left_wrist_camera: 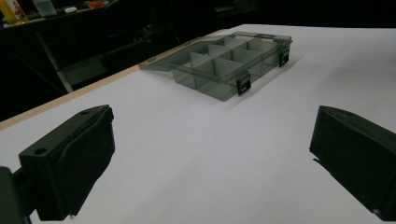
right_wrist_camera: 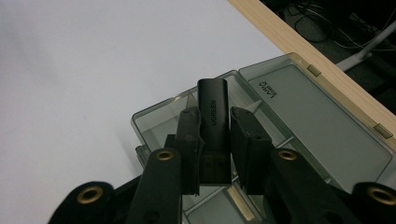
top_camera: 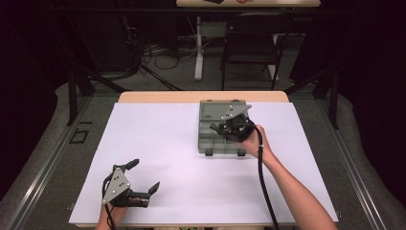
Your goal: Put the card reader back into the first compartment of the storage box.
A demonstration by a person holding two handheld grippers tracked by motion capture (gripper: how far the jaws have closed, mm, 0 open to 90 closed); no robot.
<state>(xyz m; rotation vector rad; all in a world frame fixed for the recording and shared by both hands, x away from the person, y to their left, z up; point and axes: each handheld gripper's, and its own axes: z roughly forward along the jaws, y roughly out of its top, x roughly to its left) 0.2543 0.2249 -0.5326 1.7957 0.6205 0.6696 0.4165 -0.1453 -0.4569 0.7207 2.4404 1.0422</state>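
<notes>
A grey see-through compartment box [top_camera: 205, 143] lies open on the white table, its lid [top_camera: 214, 111] folded flat toward the far edge. My right gripper [top_camera: 224, 128] hovers over the box's right half. In the right gripper view the gripper [right_wrist_camera: 214, 128] is shut on a small black block marked UGREEN [right_wrist_camera: 213, 105], held upright above the compartments [right_wrist_camera: 156, 122] with the lid [right_wrist_camera: 317, 121] beyond. My left gripper [top_camera: 145, 174] rests open at the table's front left with nothing between its jaws. From the left gripper [left_wrist_camera: 214, 121] the box [left_wrist_camera: 224, 65] sits well ahead, its dividers showing.
The white sheet [top_camera: 158, 143] covers the table, with a wooden strip [top_camera: 201, 97] along the far edge. Behind it stand a black chair [top_camera: 251, 45] and a table leg [top_camera: 198, 48], with cables on the floor. The right gripper's cable [top_camera: 264, 187] trails along the forearm.
</notes>
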